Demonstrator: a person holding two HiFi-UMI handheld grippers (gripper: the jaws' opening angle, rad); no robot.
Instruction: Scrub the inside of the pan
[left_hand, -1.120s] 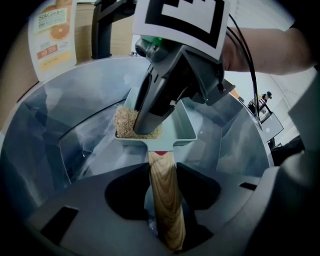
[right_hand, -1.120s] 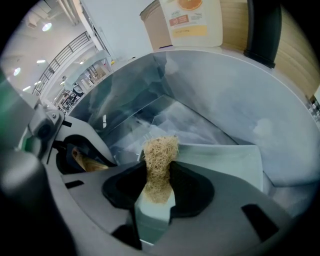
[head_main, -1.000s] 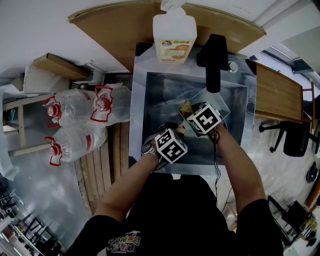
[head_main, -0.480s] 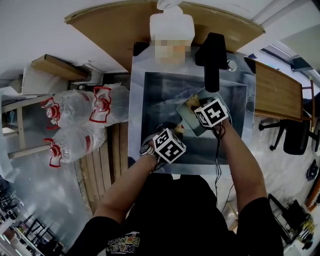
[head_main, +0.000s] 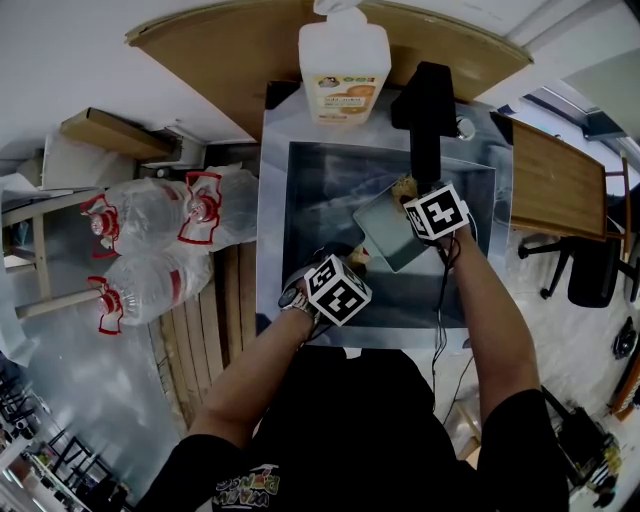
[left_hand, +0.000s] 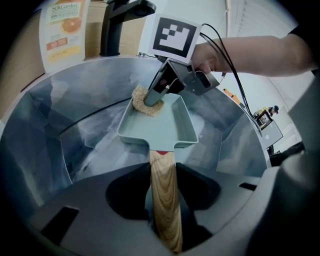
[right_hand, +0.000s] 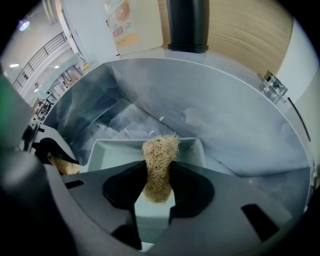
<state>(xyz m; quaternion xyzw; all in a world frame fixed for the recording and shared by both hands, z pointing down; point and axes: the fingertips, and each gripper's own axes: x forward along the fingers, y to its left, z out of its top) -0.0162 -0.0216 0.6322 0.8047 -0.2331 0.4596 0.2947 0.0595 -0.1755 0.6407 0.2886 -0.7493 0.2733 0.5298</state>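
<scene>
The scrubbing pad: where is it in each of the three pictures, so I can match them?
Head view: the scrubbing pad sits at the pan's far corner, just below the black tap.
Left gripper view: scrubbing pad upper middle, in the pan's far left corner.
Right gripper view: scrubbing pad at centre, pinched between the jaws.
Shared landmark: the black tap, at the top of every view.

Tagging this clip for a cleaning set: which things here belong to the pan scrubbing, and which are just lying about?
In the job: pan, its wooden handle in the left gripper jaws; loofah scrubber in the right gripper jaws; sink.
Lying about: soap bottle, black faucet, water bottles.
</scene>
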